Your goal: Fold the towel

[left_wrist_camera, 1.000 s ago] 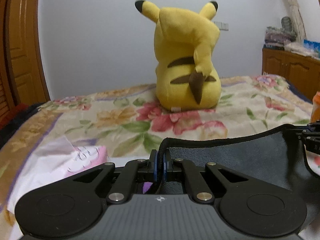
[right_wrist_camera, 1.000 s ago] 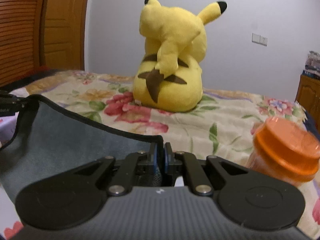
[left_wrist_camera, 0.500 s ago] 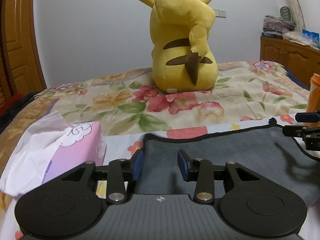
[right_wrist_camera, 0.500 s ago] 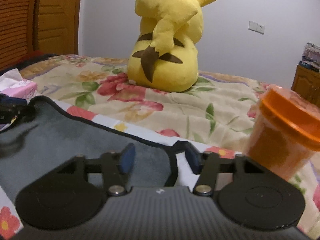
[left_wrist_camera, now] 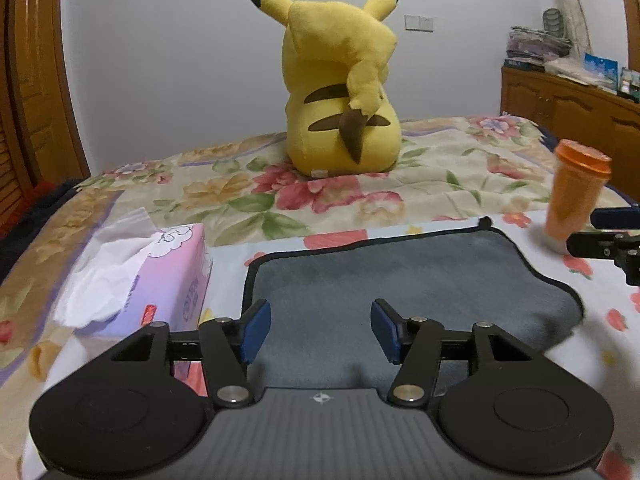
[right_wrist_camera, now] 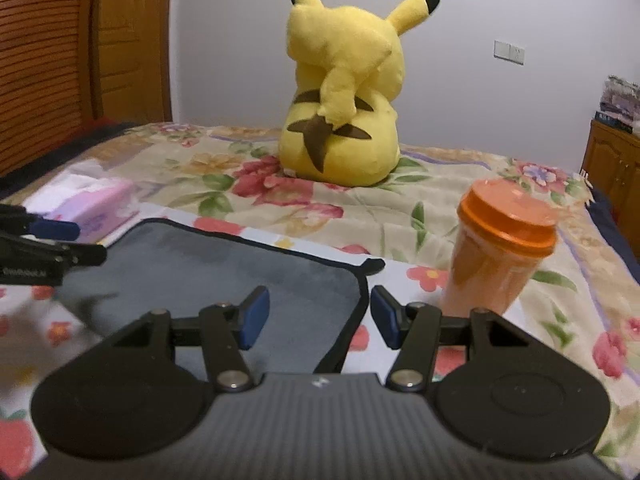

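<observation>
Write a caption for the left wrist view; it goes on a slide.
Open left claw above a grey towel on a floral bed, tissue box left, orange cup right, Pikachu plush behind.

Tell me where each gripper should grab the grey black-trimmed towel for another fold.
Grip the grey black-trimmed towel at its far corners: left gripper on the far left corner, right gripper on the far right corner with the small loop. Come in low from outside each side edge, since it lies flat and only the piped hem offers a pinchable edge.
</observation>
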A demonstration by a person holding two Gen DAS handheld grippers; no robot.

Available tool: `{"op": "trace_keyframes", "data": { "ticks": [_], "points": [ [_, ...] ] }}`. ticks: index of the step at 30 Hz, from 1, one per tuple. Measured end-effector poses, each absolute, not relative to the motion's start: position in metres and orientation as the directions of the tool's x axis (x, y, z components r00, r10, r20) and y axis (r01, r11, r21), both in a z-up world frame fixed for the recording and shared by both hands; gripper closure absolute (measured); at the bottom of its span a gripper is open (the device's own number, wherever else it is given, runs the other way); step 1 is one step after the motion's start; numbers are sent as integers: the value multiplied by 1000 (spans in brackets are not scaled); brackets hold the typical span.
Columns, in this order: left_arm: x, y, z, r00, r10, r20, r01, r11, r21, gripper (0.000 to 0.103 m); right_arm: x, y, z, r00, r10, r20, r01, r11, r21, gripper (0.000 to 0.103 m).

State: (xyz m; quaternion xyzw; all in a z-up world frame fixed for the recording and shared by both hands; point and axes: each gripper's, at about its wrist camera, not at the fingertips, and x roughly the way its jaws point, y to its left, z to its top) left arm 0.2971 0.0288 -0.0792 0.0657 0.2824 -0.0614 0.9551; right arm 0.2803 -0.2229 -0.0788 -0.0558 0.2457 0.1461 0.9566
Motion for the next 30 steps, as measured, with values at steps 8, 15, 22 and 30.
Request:
{"op": "trace_keyframes", "data": {
  "ticks": [8,15,22,30],
  "points": [
    [263,26,-58,841,-73,-537,154,982,108,30,247,-221,-57,841,264,-473,-308,951,-16,46],
    [242,23,-47,852,-67,-520,145,983,111,10,226,-221,-50,846,266,-462,-294,956,11,41],
    [225,19,-42,860,-76,-505,147,984,102,0,212,-224,-52,849,255,-463,-274,961,28,13],
    [207,14,-38,850,-100,-518,158,985,69,0,198,-223,-46,858,238,-455,-256,966,23,0]
  ]
}}
